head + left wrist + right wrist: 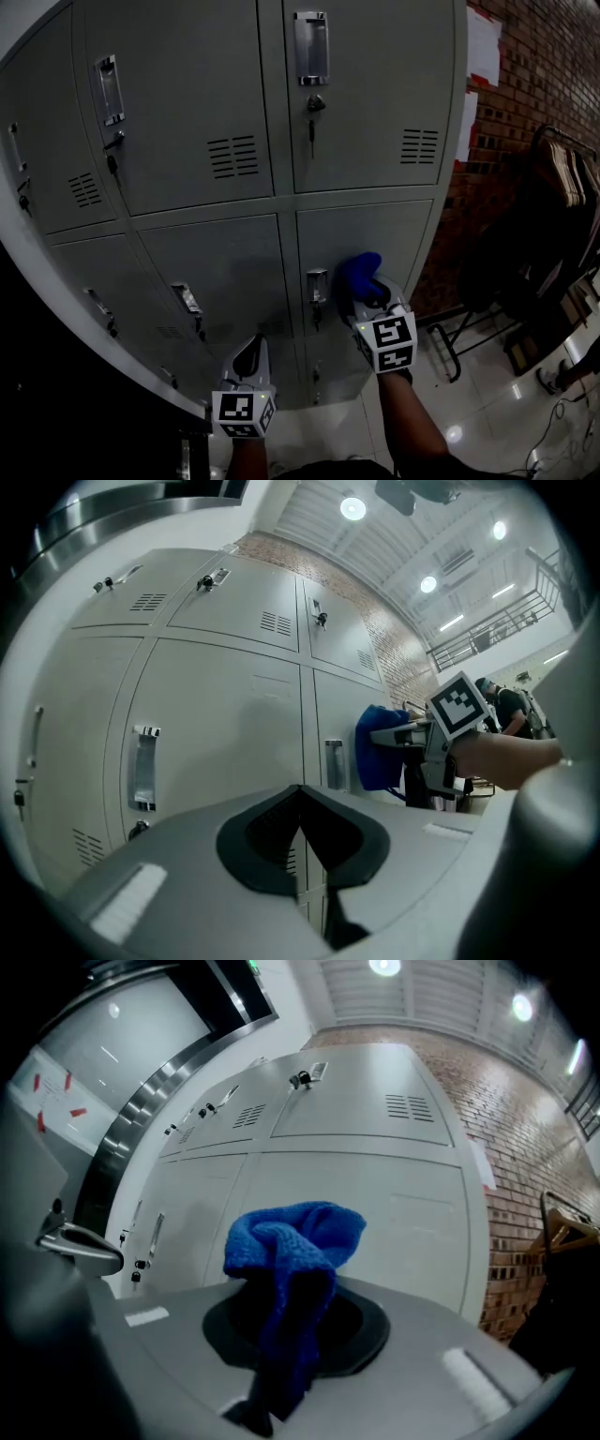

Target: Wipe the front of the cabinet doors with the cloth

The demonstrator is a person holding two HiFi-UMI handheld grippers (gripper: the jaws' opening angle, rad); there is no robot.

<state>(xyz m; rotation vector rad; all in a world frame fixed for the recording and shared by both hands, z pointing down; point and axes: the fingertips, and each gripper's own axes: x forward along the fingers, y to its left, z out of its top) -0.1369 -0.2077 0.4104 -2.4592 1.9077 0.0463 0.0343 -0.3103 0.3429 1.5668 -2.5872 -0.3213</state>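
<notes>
Only the head view places the work on the tall grey metal cabinet [272, 197]. The right claw [368, 292] holds a crumpled blue terry cloth [361, 271] at the lower-right door [375, 234], just right of that door's recessed metal handle [317, 284]. The left claw [251, 349] hangs lower, near the bottom doors and apart from the cloth.

The left gripper view gives the side profile. The cloth [377, 747] bulges from the right claw [405, 737] and appears to lie against the door face beside the handle [335, 763]. Its own left claw [301, 832] is closed, dark pads together with nothing between them.

The right gripper view alone shows the grip. The right claw [281, 1340] is clamped on the cloth [295, 1237], which rises from the pads as a rumpled, looped wad with a coarse nubbly weave. It is bright blue on top and dark where it folds down.

A red brick wall [525, 66] stands to the cabinet's right.
</notes>
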